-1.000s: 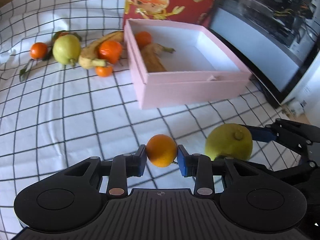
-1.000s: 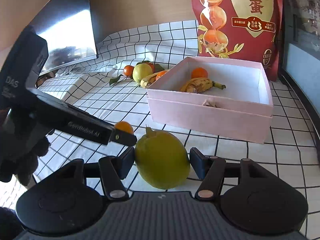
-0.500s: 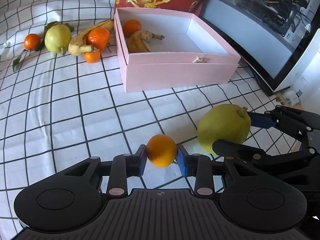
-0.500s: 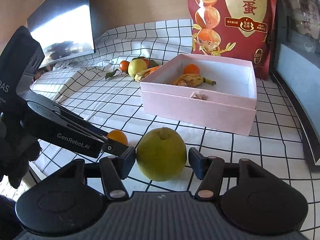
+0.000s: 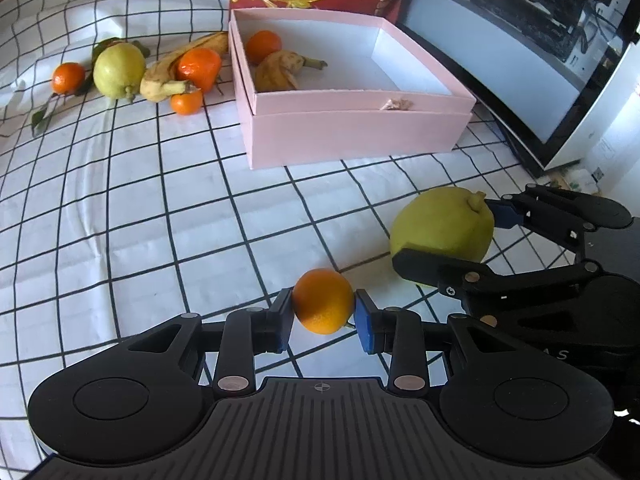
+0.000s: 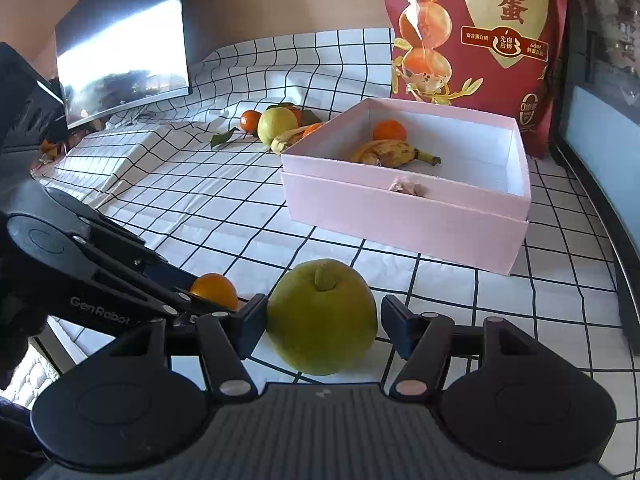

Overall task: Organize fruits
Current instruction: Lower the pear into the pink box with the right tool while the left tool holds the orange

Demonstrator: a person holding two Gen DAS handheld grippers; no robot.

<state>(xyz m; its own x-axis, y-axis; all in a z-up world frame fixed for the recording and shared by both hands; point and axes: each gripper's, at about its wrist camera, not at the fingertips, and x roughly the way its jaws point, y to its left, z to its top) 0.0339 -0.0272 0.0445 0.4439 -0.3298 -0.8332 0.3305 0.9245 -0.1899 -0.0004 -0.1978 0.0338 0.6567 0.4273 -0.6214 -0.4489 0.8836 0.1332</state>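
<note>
Left claw (image 5: 323,318) — orange (image 5: 323,306) half-hidden

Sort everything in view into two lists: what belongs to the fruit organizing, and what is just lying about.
Belongs to the job:
small orange; large green fruit; pink box; boxed banana; boxed orange; beside the box, loose banana, pale green fruit, loose oranges.

Just lying about:
red snack bag; monitor; checked cloth.

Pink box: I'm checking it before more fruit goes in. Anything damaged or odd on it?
Yes. The pink box has a small torn, crumpled scrap on its near rim. The banana inside is brown-spotted.
</note>
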